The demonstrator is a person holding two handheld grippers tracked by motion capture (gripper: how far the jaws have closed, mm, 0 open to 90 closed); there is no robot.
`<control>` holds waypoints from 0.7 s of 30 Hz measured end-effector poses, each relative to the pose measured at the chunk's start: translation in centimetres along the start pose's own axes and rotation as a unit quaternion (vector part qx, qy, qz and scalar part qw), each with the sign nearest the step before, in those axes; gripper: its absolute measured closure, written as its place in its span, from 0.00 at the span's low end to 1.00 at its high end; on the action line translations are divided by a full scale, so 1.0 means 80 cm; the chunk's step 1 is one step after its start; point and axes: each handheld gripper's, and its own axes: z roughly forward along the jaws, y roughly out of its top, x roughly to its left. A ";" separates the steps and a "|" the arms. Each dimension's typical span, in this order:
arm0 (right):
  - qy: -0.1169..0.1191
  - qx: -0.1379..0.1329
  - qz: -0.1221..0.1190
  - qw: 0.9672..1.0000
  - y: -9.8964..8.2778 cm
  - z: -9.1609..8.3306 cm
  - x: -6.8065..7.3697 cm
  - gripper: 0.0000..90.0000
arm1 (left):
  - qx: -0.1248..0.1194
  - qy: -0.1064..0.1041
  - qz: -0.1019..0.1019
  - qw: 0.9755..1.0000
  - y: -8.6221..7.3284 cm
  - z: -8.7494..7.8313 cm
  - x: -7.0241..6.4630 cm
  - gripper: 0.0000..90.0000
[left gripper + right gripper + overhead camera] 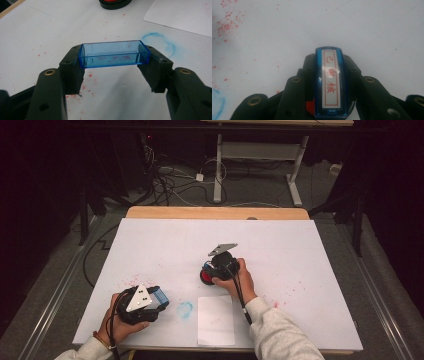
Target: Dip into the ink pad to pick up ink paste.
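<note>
- Between my right gripper's jaws, nearest the lens: a blue stamp, clamped by its long sides, label of red characters facing the camera.
- Between my left gripper's jaws: a clear blue cap, pinched end to end at the tips, open side up, held just above the white sheet.
- Ahead of the left jaws: a red ink pad, cut off by the frame edge; to their right, a blue ring smudge and a paper slip.
- Risk, as I judge it: the cap is held only at the jaw tips; a twist could pop it free.
- Risk: a tilted stamp would print unevenly or smear.
- Hidden: the stamp's printing face; something red below it, possibly the pad.
</note>
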 end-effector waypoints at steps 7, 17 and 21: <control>0.002 -0.004 -0.004 1.000 -0.002 0.002 0.000 0.78 | 0.001 -0.003 0.002 1.000 0.000 0.001 -0.001 0.43; 0.008 -0.010 0.010 1.000 -0.005 0.004 -0.002 0.78 | 0.003 -0.004 0.003 1.000 0.001 0.001 -0.001 0.43; 0.007 -0.009 0.006 1.000 -0.004 0.005 -0.002 0.78 | 0.004 -0.006 0.004 1.000 0.001 0.002 -0.002 0.43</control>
